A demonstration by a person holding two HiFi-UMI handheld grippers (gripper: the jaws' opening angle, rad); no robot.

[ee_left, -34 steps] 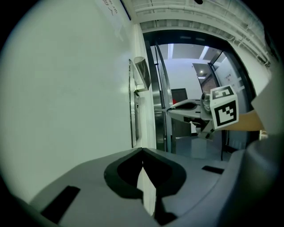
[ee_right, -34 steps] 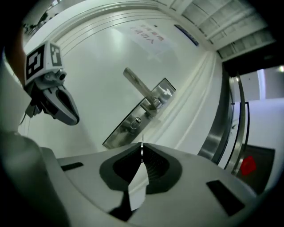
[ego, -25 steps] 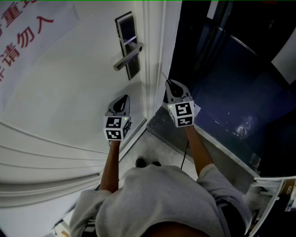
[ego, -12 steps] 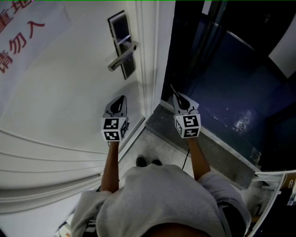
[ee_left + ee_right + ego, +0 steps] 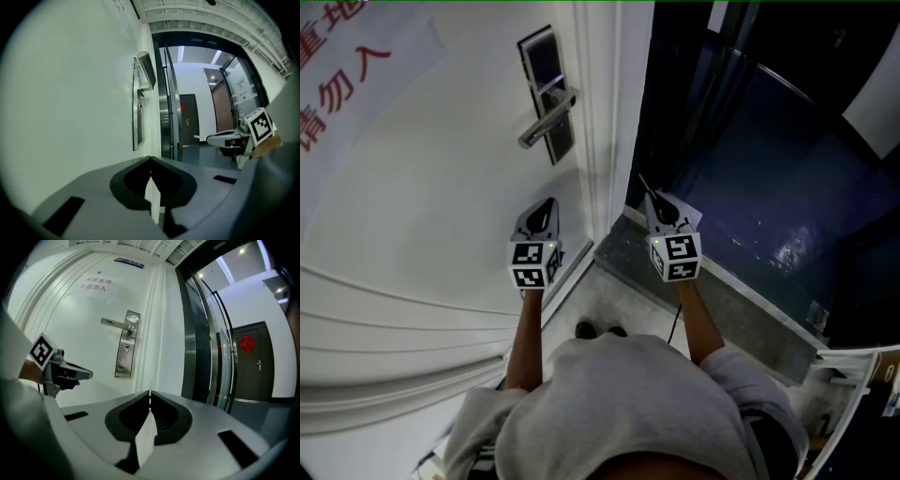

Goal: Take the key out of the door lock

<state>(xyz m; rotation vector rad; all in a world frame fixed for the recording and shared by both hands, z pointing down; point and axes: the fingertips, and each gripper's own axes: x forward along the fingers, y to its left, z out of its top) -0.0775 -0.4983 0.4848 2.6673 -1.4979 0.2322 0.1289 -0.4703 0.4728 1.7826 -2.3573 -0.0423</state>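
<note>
Grey and closed, the right tongs [image 5: 653, 200] were pinched on a thin dark sliver that stuck out beyond their tips. This was the key [image 5: 643, 183], seen edge-on and too slim to show more. It was well apart from the lock. In the right gripper view the two jaws met at the tip around that sliver.

To the left of them and about level, the left tongs [image 5: 150, 159] were pressed together with nothing between them. Each pair carried its marker cube at the rear, and a bare forearm ran back from each to a grey top [image 5: 628, 403].

Ahead of the left tongs and slightly to their left stood the lock plate [image 5: 125, 345], a tall metal strip with a keyhole in its middle. The lever handle [image 5: 115, 323] reached out from its upper part. From the right tongs the plate lay ahead and to the left, well apart. The white door [image 5: 441, 206] that bore it stood open, its face just beside the left tongs and its edge between the two pairs.

The right tongs hung past that edge, above a grey threshold [image 5: 623, 251]. Beyond them spread a dark glossy floor [image 5: 750, 187]. Further left of the left tongs, red characters [image 5: 337, 56] were printed on a pale sheet on the door.
</note>
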